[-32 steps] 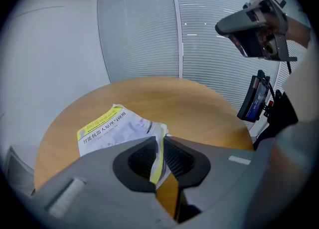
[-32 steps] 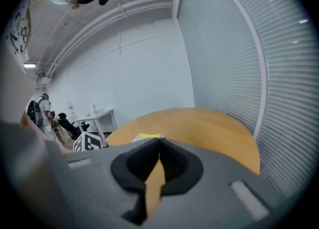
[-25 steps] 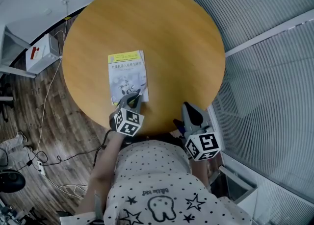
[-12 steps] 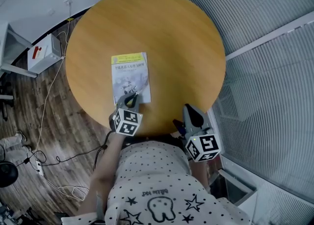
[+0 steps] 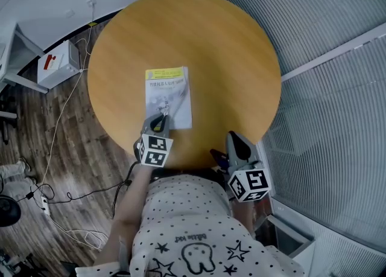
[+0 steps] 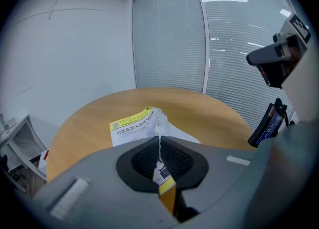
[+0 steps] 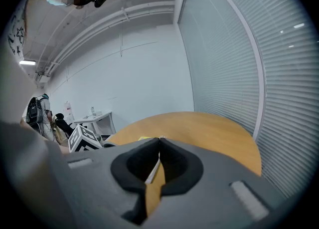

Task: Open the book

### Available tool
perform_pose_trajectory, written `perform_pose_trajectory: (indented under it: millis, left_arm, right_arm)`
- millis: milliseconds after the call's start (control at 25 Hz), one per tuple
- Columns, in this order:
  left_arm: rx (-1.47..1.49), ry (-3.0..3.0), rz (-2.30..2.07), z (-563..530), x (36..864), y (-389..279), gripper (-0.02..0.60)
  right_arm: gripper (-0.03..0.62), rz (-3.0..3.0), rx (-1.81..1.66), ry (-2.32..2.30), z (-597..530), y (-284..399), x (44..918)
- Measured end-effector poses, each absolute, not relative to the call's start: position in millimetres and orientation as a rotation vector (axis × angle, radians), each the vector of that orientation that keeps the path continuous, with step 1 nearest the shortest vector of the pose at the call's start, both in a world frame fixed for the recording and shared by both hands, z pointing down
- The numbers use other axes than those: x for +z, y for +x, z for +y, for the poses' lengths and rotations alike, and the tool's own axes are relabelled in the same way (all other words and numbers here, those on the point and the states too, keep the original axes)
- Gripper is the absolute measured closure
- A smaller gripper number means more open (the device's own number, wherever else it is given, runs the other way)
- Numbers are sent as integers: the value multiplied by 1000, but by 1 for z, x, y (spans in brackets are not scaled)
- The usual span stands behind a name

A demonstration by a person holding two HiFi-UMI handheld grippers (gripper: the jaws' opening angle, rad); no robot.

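Round wooden desk point(image 5: 229, 58), head view: a white book point(image 5: 170, 92) with a yellow top band lies near its close edge. Left gripper view: the left hand-held gripper point(image 6: 159, 143) pinches the book's raised cover corner. Right gripper view: the right hand-held gripper point(image 7: 160, 140) is pressed together, empty.

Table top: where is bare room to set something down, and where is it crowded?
The table is bare from the book to the far rim and across its right side; a narrower strip lies left of the book. Crowded at the near rim: left gripper pinching the book's cover, right gripper alongside.
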State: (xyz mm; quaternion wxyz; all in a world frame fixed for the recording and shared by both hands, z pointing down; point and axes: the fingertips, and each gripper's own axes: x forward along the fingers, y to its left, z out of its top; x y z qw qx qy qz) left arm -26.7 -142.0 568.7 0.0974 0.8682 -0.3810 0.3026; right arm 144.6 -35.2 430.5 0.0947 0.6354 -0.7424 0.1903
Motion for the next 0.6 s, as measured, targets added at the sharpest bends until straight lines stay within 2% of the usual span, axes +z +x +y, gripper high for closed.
perform_pose_trajectory:
  millis: [600]
  left_arm:
    - [815, 2475, -1307, -159, 562, -79, 565]
  right_arm:
    - [589, -2219, 555, 1870, -40, 130, 433]
